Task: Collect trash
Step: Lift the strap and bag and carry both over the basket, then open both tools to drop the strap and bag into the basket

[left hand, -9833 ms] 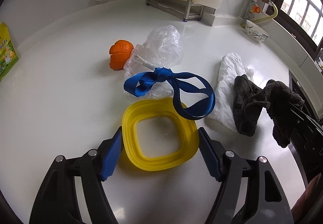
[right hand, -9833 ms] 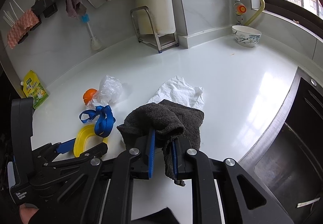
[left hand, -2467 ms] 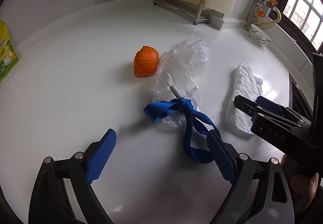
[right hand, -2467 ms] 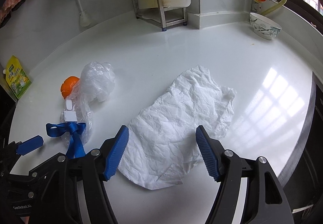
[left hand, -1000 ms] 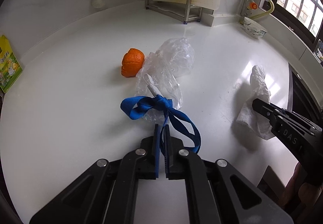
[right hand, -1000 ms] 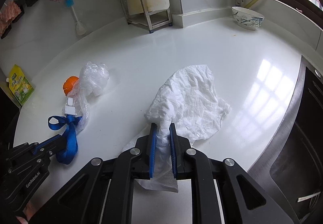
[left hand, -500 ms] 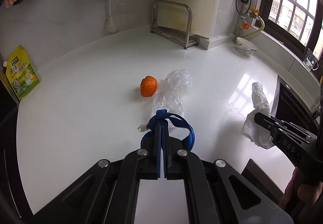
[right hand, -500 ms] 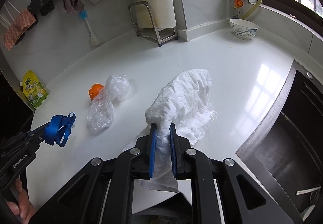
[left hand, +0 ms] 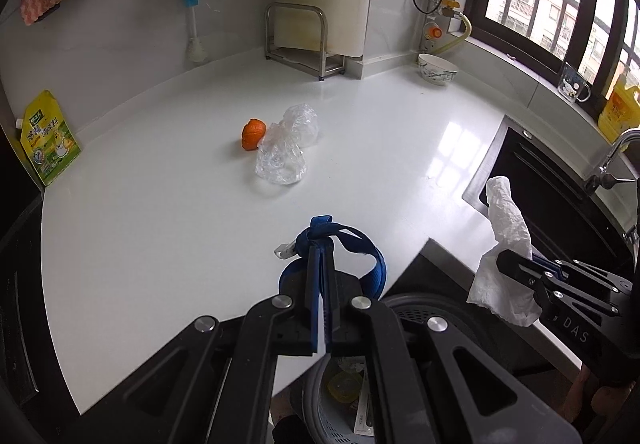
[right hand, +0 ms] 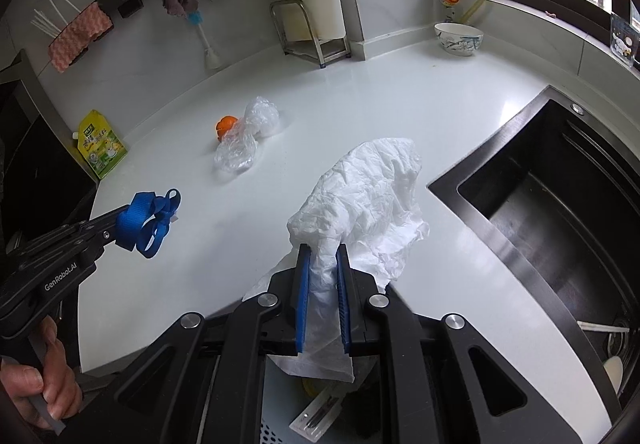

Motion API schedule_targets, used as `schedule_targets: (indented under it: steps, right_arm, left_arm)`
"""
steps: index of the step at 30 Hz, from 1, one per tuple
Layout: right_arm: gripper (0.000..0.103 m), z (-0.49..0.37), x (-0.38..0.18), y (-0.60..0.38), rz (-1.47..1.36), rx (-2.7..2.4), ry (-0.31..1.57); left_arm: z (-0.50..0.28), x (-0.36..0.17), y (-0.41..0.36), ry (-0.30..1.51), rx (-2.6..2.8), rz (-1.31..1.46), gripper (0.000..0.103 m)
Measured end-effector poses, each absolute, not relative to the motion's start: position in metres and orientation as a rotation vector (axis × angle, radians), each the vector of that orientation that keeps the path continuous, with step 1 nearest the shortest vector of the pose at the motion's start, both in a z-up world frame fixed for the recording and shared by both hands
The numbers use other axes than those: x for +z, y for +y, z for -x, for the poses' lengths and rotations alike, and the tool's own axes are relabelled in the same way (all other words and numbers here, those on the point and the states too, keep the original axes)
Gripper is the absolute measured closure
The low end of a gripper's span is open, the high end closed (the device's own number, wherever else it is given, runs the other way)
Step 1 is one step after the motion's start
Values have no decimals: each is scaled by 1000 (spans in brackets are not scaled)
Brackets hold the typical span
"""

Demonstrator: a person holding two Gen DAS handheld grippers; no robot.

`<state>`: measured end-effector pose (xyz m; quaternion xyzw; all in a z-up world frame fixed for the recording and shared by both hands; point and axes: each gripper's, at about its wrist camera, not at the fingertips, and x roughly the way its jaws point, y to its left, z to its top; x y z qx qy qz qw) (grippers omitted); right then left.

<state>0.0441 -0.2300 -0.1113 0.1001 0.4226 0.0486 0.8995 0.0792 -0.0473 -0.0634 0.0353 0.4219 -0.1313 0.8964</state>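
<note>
Left gripper [left hand: 321, 264] clamps a blue strap [left hand: 340, 244]; right gripper [right hand: 323, 284] clamps a white tissue [right hand: 368, 191], both above a bin [left hand: 424, 314].

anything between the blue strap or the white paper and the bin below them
Nothing visible. The left gripper holds the blue strap and the right gripper holds the white paper, both off the counter. The bin sits open beneath the counter's edge, with only some trash already inside.
</note>
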Motion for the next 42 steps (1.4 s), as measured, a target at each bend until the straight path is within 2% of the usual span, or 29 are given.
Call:
schedule_targets:
  steps: [16,35,42]
  right_arm:
    - [91,34,-151,-234,-203,155,997]
    - [90,33,-222,-239,-274,166,1155]
    - [89,27,-236,-238,-298,173,1186]
  left_arm:
    - [-21,-104,-81,992,-306,-111,101]
    - [-18,-169,-100,1125,-294,-171,99]
    - [-20,-177,-101,1145,-282,-185,99]
